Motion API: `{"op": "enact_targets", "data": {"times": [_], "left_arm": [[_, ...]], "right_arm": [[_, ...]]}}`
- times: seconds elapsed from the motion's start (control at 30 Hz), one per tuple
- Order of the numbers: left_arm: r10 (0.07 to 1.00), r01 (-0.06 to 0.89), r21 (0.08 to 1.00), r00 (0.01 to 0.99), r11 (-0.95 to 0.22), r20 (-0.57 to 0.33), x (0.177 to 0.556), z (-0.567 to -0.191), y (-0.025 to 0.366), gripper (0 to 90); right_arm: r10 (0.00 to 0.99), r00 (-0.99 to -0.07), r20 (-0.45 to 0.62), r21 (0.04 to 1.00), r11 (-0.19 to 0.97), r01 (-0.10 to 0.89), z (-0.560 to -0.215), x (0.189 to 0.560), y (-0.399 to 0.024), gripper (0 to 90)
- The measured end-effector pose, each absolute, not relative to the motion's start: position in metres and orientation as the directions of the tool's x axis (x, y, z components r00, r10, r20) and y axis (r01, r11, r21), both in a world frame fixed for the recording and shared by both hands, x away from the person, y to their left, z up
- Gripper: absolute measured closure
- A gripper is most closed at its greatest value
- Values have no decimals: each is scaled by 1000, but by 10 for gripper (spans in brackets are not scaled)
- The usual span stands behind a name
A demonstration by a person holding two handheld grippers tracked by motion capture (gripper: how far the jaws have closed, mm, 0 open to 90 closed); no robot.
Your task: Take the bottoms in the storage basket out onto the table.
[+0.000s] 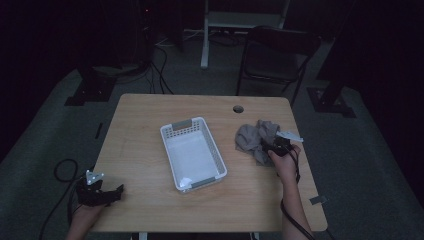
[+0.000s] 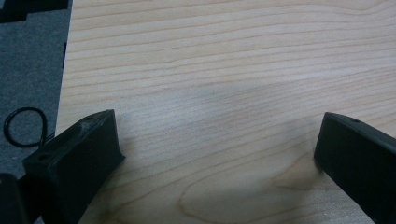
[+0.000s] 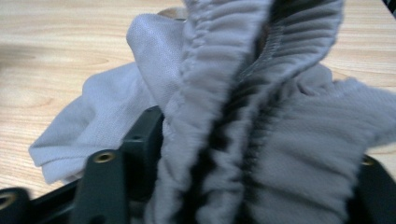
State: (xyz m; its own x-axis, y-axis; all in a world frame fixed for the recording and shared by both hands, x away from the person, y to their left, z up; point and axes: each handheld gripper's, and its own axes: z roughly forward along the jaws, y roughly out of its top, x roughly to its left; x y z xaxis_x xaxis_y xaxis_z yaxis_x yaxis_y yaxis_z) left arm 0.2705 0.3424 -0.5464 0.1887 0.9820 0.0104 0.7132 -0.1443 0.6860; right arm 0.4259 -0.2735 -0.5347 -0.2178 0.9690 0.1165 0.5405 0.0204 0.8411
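Fingers of the right gripper (image 1: 276,147) are clenched on the grey garment (image 1: 252,138), bunched on the surface right of the white basket (image 1: 193,152), while the left gripper (image 1: 100,194), fingers spread apart, is held far off at the near-left corner.

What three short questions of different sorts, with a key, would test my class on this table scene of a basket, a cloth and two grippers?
1. True or false: the white basket holds the grey cloth.
2. Multiple choice: the right gripper is A) open over bare wood, B) shut on the grey cloth, C) inside the basket.
3. Fill in: the left gripper hangs open over the bare ____ of the table.

Key: 1 false, the cloth lies on the table to the right of the basket; 2 B; 3 wood.
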Motion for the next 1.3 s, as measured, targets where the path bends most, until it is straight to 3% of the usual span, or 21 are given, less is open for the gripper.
{"op": "enact_targets", "data": {"times": [0.33, 0.7, 1.3], "left_arm": [[982, 713, 686, 189, -145, 11, 270, -546, 342, 8], [982, 713, 686, 189, -144, 10, 270, -546, 342, 8], [982, 713, 686, 189, -145, 10, 270, -546, 342, 8]], "right_arm": [[951, -274, 143, 866, 14, 500, -521, 417, -282, 183], [945, -308, 113, 891, 41, 451, -498, 407, -287, 150], [885, -463, 56, 913, 142, 382, -478, 388, -269, 128]]}}
